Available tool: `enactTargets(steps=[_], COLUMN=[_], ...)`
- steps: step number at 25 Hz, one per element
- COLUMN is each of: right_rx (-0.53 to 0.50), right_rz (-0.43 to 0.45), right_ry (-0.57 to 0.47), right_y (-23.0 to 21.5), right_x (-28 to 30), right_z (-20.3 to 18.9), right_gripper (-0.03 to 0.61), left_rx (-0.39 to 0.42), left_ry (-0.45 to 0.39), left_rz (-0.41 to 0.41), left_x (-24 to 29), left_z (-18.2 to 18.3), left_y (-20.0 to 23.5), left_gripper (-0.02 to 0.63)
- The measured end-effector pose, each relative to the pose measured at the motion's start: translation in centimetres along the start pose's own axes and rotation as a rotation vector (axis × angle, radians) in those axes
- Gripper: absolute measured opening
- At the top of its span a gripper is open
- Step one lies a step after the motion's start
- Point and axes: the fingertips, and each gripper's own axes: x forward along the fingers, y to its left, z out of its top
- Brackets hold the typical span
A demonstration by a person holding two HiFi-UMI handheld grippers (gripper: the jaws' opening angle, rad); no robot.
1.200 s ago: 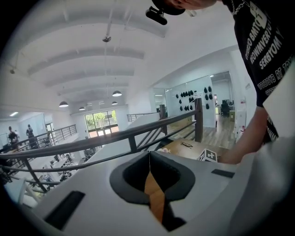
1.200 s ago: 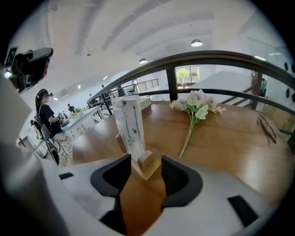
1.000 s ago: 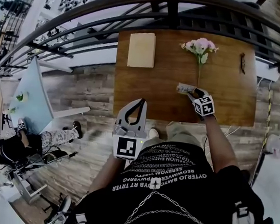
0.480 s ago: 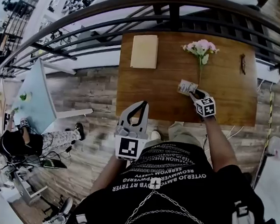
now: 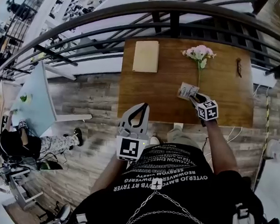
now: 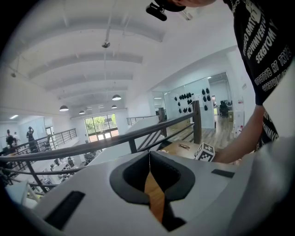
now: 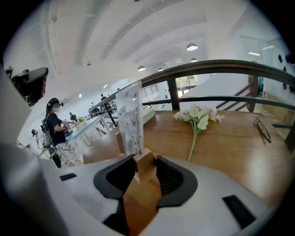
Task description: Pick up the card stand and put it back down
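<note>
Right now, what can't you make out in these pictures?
- Print on the card stand: too faint, right gripper view; too small, head view.
- Card stand's underside: hidden by the right gripper, both views.
- Tan book cover: too small, head view.

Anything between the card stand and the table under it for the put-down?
Nothing visible. The right gripper, jaws just closed, holds the card stand by its base over bare table; the flower lies alongside, not underneath.
</note>
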Motion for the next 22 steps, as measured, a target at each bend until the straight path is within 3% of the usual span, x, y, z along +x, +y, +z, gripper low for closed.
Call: enactTargets(steps=[16, 22], right_rx=[0.045, 0.001], right_rz=[-0.058, -0.055], right_ry=[-0.086, -0.099], right_y=[2.2, 5.4], right_x=[-9.3, -11.6], right_z=[5.8, 7.8], right_gripper=[0.152, 0.152], left_rx=[0.018, 0.023], left_ry=[-0.079, -0.103], left_rz=[-0.03, -0.049], left_x=[-3.3, -4.9], left_z=[1.0, 0.9], left_y=[-0.9, -0.3], left_gripper=[0.028, 0.028])
